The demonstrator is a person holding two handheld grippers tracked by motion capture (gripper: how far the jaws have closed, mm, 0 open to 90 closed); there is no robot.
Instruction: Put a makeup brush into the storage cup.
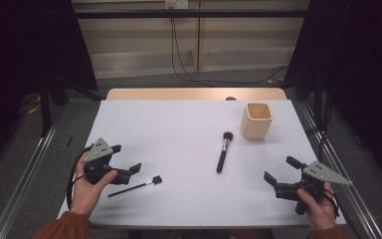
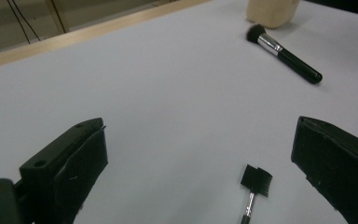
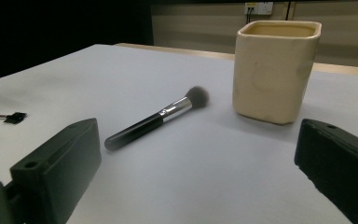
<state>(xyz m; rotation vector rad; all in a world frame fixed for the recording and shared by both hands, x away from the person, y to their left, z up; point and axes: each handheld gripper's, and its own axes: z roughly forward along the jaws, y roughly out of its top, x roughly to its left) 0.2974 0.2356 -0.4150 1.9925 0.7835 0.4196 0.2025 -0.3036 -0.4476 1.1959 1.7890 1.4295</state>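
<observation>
left gripper (image 1: pixel 127 159): sitting in the person's left hand (image 1: pixel 90 186) at the near-left of the table, matte black jaws spreading wide, pinching nothing; grey three-cornered plate riding on top.
right gripper (image 1: pixel 280 170): sitting in the person's right hand (image 1: pixel 320 209) at the near-right corner, blocky black jaws gaping apart, nothing between them.
thin brush (image 1: pixel 135 186): lying flat just beside the left gripper, on its right; slim black stick handle, short metal neck, small flat square black head pointing toward table centre. In the left gripper view the head (image 2: pixel 256 180) is showing between the two jaws, not touching either.
powder brush (image 1: pixel 223 151): lying flat near table centre, well apart from both grippers; glossy black round handle, shiny metal ferrule, soft dark domed bristles pointing toward the cup.
cup (image 1: pixel 256 120): standing upright at far right, near the bristle end; cream, smooth, matte, square with rounded corners, open top.
table (image 1: pixel 179 124): plain pale grey sheet covering it, flat and matte; light wood edge (image 1: pixel 194 94) showing along the far side.
sleeves (image 1: pixel 62 226): rust-orange fabric at the bottom edge.
</observation>
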